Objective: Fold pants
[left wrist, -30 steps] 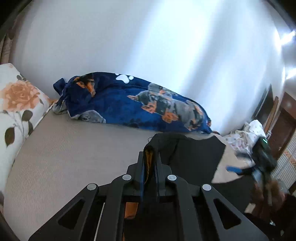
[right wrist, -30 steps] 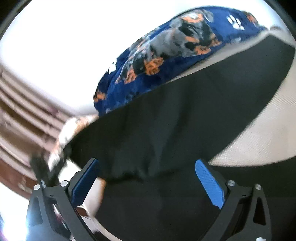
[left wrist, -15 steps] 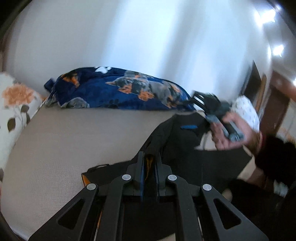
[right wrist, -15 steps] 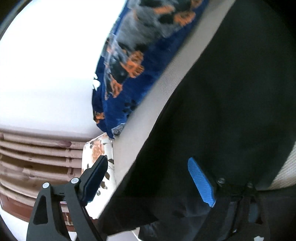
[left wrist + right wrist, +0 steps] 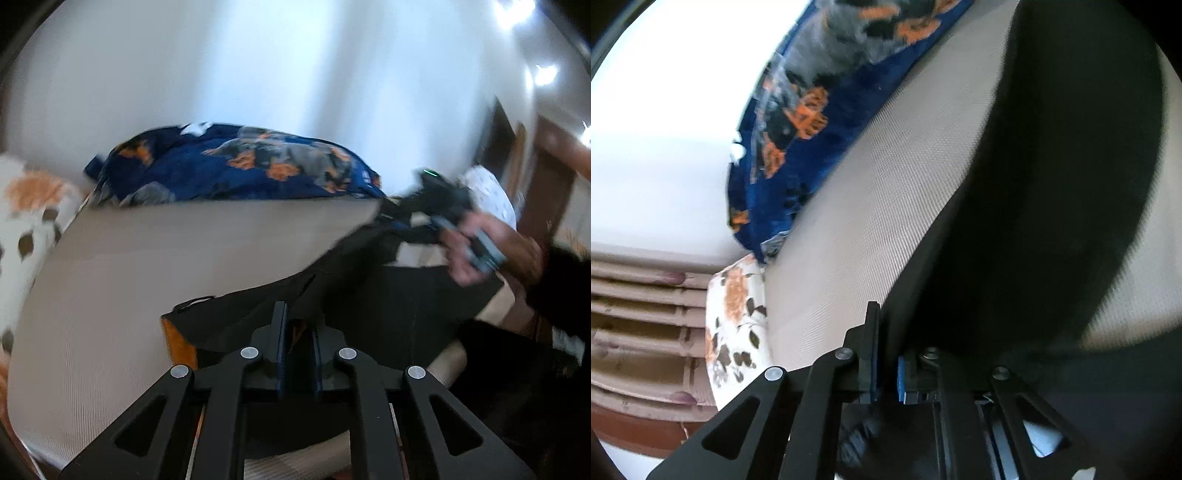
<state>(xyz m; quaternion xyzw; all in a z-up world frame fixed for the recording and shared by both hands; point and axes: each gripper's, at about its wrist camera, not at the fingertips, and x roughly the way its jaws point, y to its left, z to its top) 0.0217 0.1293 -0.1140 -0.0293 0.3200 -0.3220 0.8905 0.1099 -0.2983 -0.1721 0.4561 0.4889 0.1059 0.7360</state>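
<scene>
The black pants (image 5: 406,306) with an orange lining lie on the beige bed, one edge lifted and stretched between both grippers. My left gripper (image 5: 299,328) is shut on the near edge of the pants. My right gripper (image 5: 888,354) is shut on the other edge of the pants (image 5: 1052,221), which fill the right half of its view. In the left wrist view the right gripper (image 5: 402,218) shows at the far right, held in a hand, with the fabric taut up to it.
A blue dog-print blanket (image 5: 236,166) lies along the wall at the back of the bed (image 5: 147,258). A floral pillow (image 5: 26,206) sits at the left end. A wooden door and furniture stand to the right, beyond the bed.
My right gripper has closed from open onto the pants edge and pulled it right and away. My left gripper stayed shut, and the fabric is now stretched between them.
</scene>
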